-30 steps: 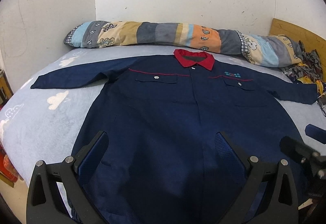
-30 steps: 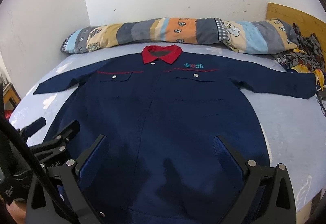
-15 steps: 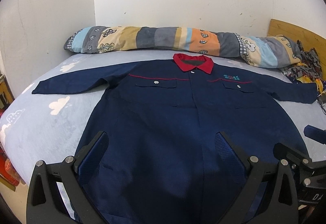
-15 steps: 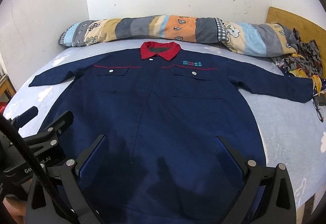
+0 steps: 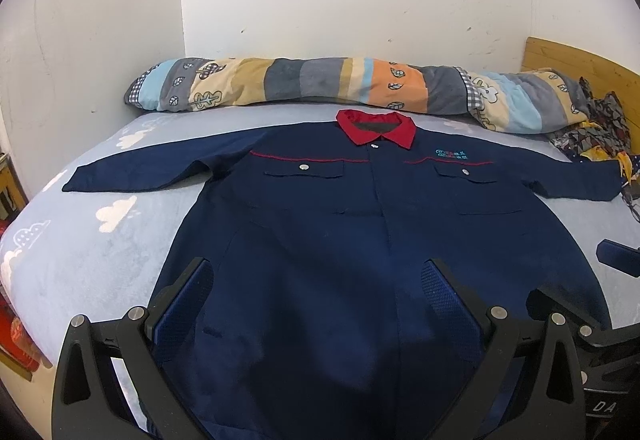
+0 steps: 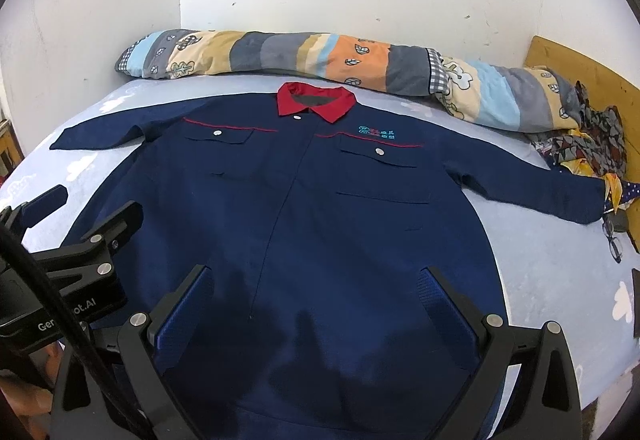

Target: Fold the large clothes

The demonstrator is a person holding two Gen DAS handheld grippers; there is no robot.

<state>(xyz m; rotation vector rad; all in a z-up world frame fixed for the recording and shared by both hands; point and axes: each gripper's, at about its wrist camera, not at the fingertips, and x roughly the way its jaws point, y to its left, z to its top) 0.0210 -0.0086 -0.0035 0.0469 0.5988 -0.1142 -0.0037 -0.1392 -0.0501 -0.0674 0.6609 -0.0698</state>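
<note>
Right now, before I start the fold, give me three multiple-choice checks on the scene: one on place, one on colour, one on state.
1. Where does the rolled striped quilt lie?
A. beyond the collar, along the wall
B. over the hem
C. on the floor

2. What colour is the collar of the navy work jacket?
A. white
B. red
C. yellow

3. How are the left gripper and right gripper?
A. both open, holding nothing
B. both clamped on sleeves
C. one shut

Answers: 1 A, it lies past the collar; 2 B, red against navy; 3 A, fingers spread, jacket flat.
</note>
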